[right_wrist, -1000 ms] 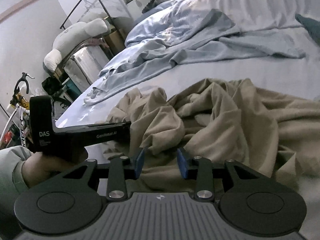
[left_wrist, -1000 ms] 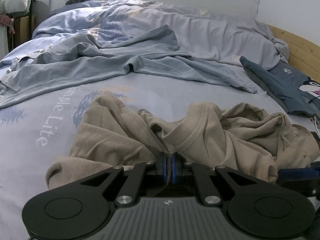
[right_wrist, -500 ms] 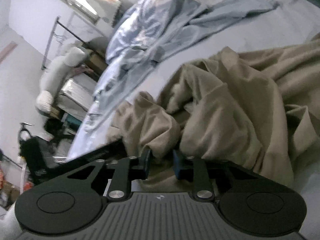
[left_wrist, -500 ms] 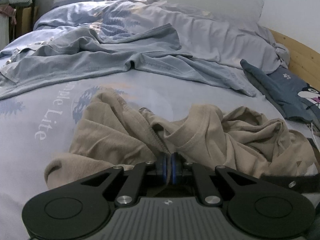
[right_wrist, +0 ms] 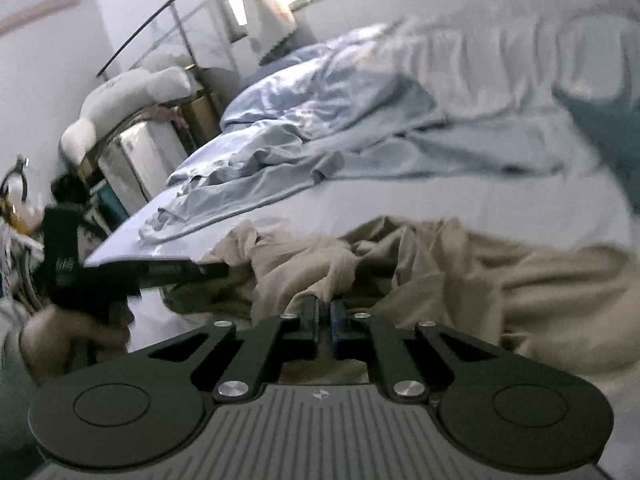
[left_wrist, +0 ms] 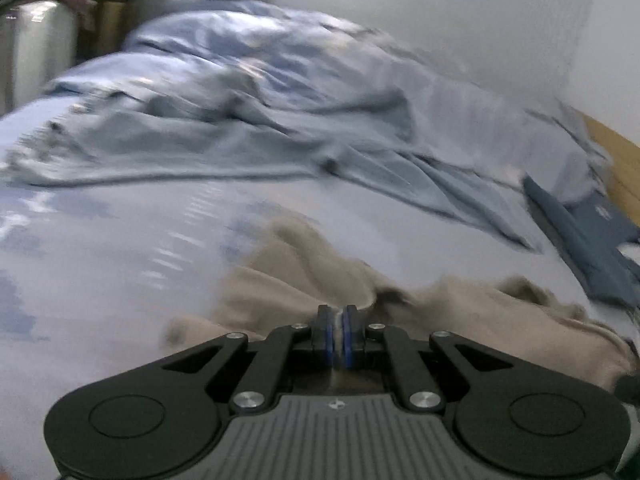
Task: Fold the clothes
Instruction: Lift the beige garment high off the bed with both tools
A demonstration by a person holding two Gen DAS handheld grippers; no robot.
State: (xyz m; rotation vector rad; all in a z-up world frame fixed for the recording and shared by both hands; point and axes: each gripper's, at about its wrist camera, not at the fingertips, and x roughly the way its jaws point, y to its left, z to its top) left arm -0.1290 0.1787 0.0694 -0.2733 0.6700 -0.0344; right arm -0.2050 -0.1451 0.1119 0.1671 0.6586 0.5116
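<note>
A crumpled beige garment [left_wrist: 296, 276] lies on the pale blue bed sheet [left_wrist: 100, 248]. In the left wrist view my left gripper [left_wrist: 338, 316] is shut on a fold of its near edge, with cloth pinched between the blue pads. In the right wrist view my right gripper [right_wrist: 325, 306] is shut on another raised fold of the same beige garment [right_wrist: 520, 280]. The left gripper [right_wrist: 216, 269] also shows there at the left, held by a hand [right_wrist: 60, 336], with its tips at the cloth's left edge. Both views are blurred.
A light blue garment [left_wrist: 240, 152] lies spread beyond the beige one, with a rumpled duvet [left_wrist: 248, 52] behind it. A dark blue garment [left_wrist: 592, 240] sits at the right by the wooden bed frame [left_wrist: 616, 152]. A white plush toy [right_wrist: 128, 96] and a cabinet [right_wrist: 136, 160] stand past the bed's left side.
My right gripper's jaws have closed onto a fold of the beige garment and lifted. My left gripper, still shut on the cloth, has risen and rolled; both views have swung.
</note>
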